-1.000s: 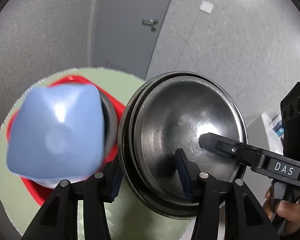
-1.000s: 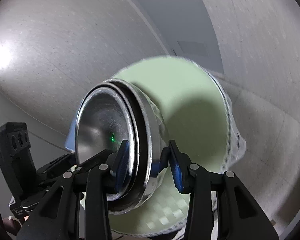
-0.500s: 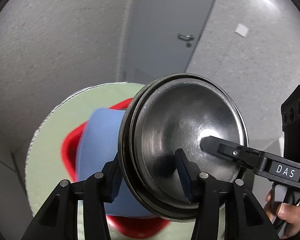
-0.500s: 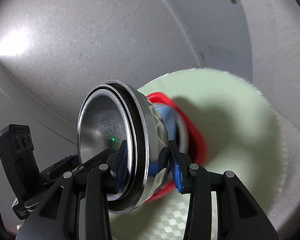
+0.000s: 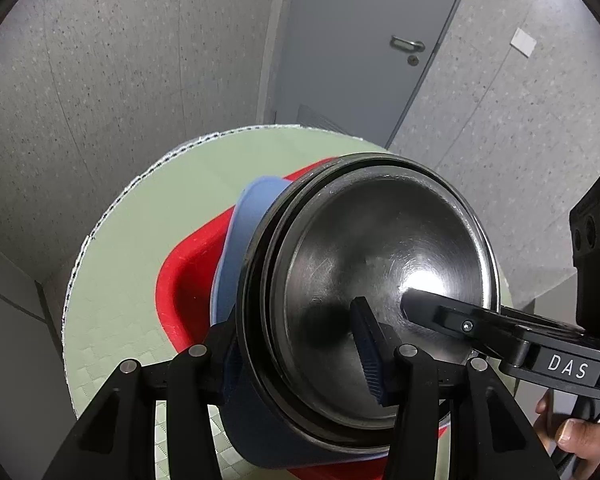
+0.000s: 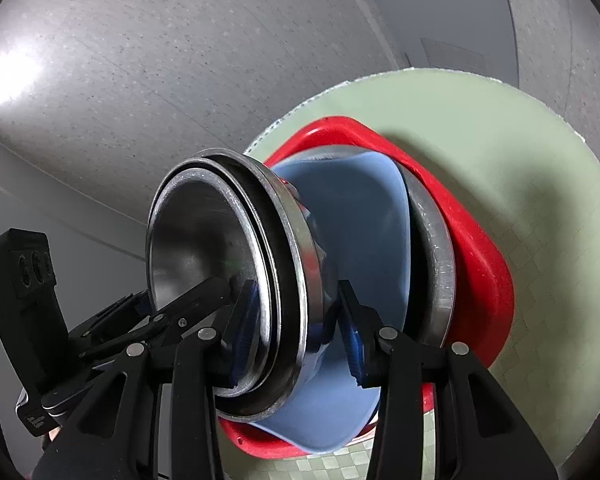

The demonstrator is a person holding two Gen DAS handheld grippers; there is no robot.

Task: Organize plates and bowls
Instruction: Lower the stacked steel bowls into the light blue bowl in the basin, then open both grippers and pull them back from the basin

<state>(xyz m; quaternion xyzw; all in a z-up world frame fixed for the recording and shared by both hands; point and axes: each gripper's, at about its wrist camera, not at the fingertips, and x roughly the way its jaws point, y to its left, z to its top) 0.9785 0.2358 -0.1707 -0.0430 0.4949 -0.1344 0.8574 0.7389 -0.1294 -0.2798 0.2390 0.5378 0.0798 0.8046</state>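
Note:
Both grippers are shut on the rim of a nested stack of steel bowls (image 5: 380,280), from opposite sides. My left gripper (image 5: 300,344) clamps the near rim; my right gripper (image 6: 296,328) clamps the rim of the stack (image 6: 228,264) too. The right gripper's finger shows in the left wrist view (image 5: 460,320), reaching into the bowl. The stack sits low over a blue square bowl (image 6: 360,240), which lies in a steel plate (image 6: 436,264) on a red square plate (image 6: 484,264). Whether the steel bowls touch the blue bowl I cannot tell.
The stack rests on a round table with a pale green mat (image 5: 140,260), also in the right wrist view (image 6: 520,160). Grey speckled floor surrounds it. A grey door (image 5: 360,40) stands beyond. The person's hand (image 5: 580,440) holds the right gripper.
Both grippers have carried the steel bowls over to and down onto the blue bowl and red plate; the plate stack has grown closer in both views. The grips have not changed.

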